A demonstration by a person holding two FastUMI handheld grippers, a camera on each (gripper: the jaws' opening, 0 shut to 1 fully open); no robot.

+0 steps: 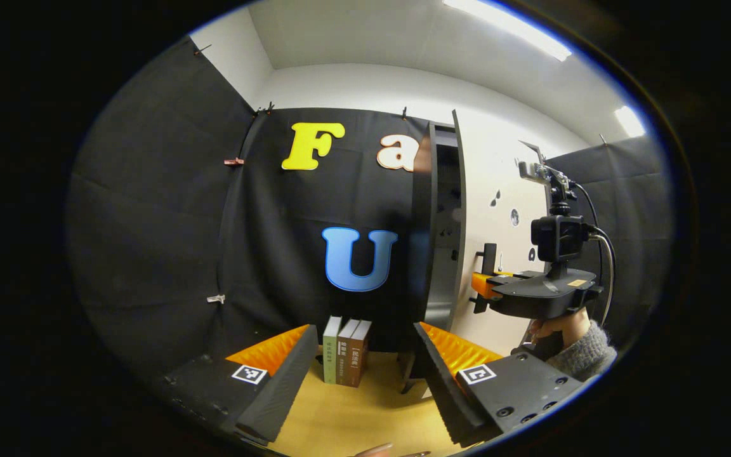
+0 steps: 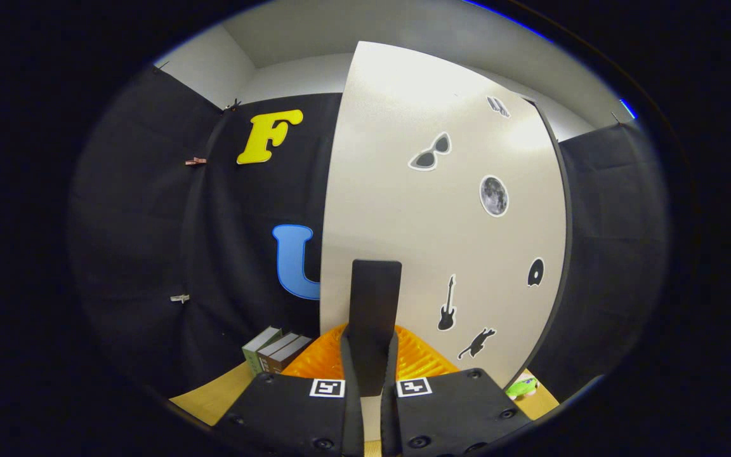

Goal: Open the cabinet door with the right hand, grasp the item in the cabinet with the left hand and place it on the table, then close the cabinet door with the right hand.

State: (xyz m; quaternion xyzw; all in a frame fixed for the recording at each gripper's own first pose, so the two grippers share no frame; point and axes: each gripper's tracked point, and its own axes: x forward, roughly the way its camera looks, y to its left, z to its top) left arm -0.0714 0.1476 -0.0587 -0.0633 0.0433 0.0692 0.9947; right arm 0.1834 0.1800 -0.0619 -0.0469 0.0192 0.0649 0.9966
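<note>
I have the right gripper [image 2: 368, 371] pinching the upright handle [image 2: 375, 298] of the cabinet door [image 2: 441, 228], which stands slightly ajar, while my left gripper [image 1: 360, 381] waits spread nearby, the cabinet's item hidden from me.

Cabinet [image 1: 440, 222] interior dark past the door [image 2: 441, 216]; contents indiscernible.

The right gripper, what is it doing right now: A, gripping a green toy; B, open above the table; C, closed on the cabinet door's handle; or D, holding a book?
C: in the right gripper view the right gripper has both fingers pressed on the dark upright handle of the pale door, and the left gripper view shows it at that handle with the door ajar.
</note>
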